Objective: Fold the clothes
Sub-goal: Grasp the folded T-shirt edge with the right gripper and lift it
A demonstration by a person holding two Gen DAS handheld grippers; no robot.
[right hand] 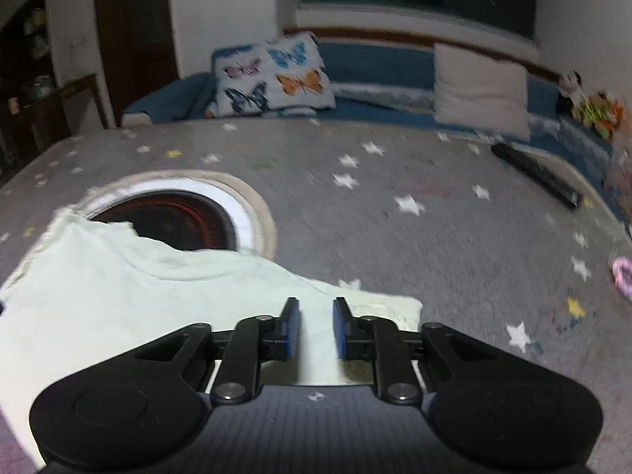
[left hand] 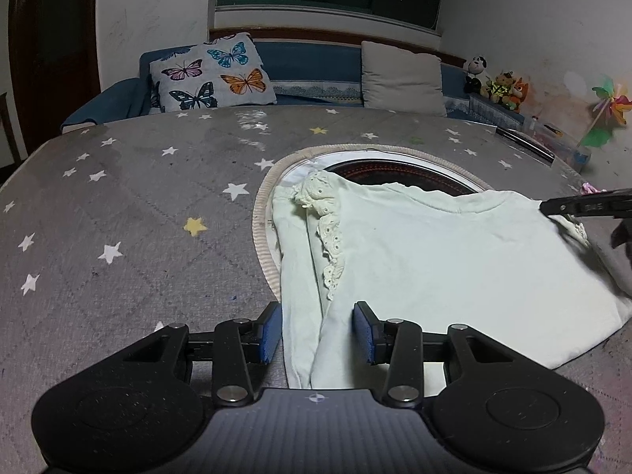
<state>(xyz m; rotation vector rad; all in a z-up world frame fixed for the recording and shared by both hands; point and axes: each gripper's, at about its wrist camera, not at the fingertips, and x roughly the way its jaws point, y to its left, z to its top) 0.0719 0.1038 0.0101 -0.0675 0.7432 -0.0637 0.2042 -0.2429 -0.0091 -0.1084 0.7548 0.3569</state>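
1. We see the pale green top [left hand: 434, 260] lying flat on the star-print grey cover [left hand: 138, 205], partly over a round opening [left hand: 395, 170].
2. Our left gripper [left hand: 318, 331] is spread wide over its hem, gripping nothing.
3. Our right gripper [right hand: 316, 328] is narrowly parted over the sleeve, holding nothing.

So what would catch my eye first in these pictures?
Probably the pale green shirt, lying on a grey star-patterned table cover and partly over a round opening in it. The left tool is open at its near edge. Behind, a butterfly pillow sits on the blue sofa.
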